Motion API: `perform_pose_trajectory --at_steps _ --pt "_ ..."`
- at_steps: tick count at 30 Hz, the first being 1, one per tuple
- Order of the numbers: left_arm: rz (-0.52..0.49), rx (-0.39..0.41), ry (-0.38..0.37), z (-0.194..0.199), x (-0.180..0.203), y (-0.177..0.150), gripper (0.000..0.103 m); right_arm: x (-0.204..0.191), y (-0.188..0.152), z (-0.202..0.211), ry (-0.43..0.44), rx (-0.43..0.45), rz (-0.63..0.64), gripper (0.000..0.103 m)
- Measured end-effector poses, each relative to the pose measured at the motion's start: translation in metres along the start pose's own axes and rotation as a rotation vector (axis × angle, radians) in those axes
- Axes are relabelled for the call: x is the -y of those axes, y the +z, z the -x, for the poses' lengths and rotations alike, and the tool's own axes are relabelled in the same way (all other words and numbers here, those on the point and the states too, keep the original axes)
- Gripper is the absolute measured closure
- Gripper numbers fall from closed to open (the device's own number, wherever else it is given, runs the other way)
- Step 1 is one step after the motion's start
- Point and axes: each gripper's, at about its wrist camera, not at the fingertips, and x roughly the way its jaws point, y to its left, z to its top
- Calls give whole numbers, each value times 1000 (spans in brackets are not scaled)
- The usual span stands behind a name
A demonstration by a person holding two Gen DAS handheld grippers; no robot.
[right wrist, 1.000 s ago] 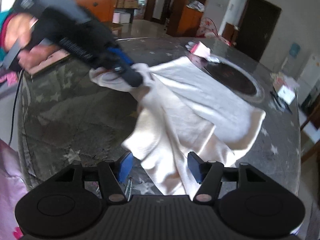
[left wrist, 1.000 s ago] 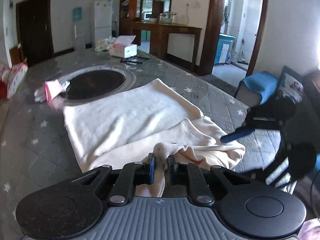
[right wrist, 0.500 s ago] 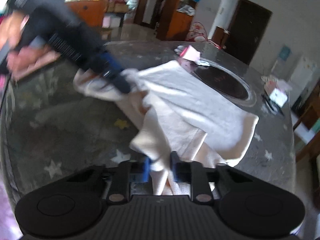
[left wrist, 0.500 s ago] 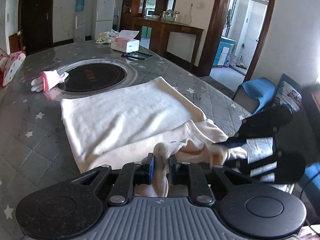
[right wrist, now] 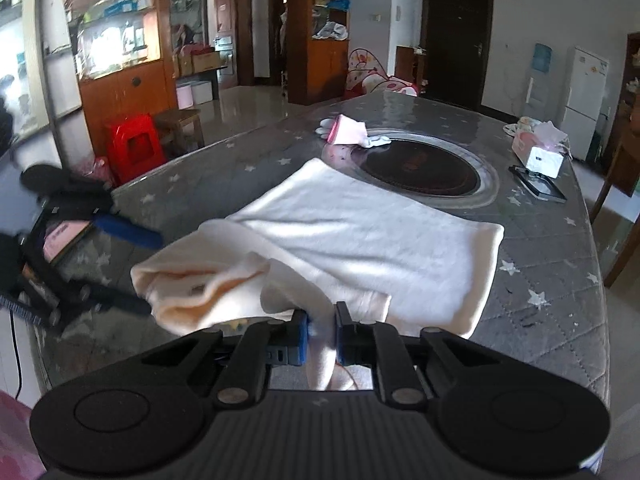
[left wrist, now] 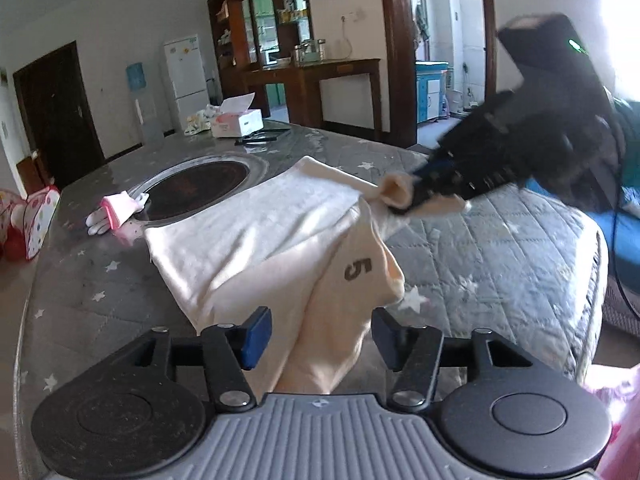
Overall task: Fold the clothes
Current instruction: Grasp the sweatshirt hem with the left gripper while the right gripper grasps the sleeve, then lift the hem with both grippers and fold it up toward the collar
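Releasing: left tongs (left wrist: 320,340) opening, cloth loose between | right tongs (right wrist: 322,334) now clamp cream garment (right wrist: 360,232), lifting its sleeve off tabletop (right wrist: 560,280) | fold passes to right hand.

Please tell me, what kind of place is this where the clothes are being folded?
Most likely a home's dining and living area. A cream garment lies on a large grey star-patterned table with a round dark cooktop set into it, and a white refrigerator and wooden cabinets stand along the walls.
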Motion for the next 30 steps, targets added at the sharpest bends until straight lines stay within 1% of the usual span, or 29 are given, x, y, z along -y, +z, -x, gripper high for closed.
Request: perform_pose_trajectory --at_steps 5,9,13,14,15,16,17,18,20,23,28,30 --pt "-65 -16 22 -5 10 -11 41 5 9 -2 6 0 -38 92" --pt "-139 -16 78 -13 20 -16 40 6 18 -4 -3 -1 -48 92" --pt "-234 -16 152 -23 28 -20 41 8 24 -7 -7 0 -59 92" --pt "-247 -19 160 -25 29 -20 44 8 24 -7 -8 1 -59 92" --pt "-260 -22 169 -27 29 -21 53 8 24 -7 -9 1 -59 92" --pt "-273 -24 177 -29 30 -22 58 8 24 -7 -11 2 -59 92" --pt "-269 -26 181 -30 28 -22 66 8 23 -7 -13 2 -56 92" --pt "-252 -26 180 -30 25 -22 79 8 22 -7 -14 3 -55 92" --pt "-198 -22 166 -28 18 -21 86 7 18 -7 -14 4 -48 92" --pt "-132 -6 140 -18 9 -19 88 5 12 -3 -4 8 -37 92" --pt "-17 -4 58 3 -2 -15 89 1 2 13 29 15 -28 92" --pt "8 -8 22 16 -1 -15 89 -3 -3 22 51 14 -22 93"
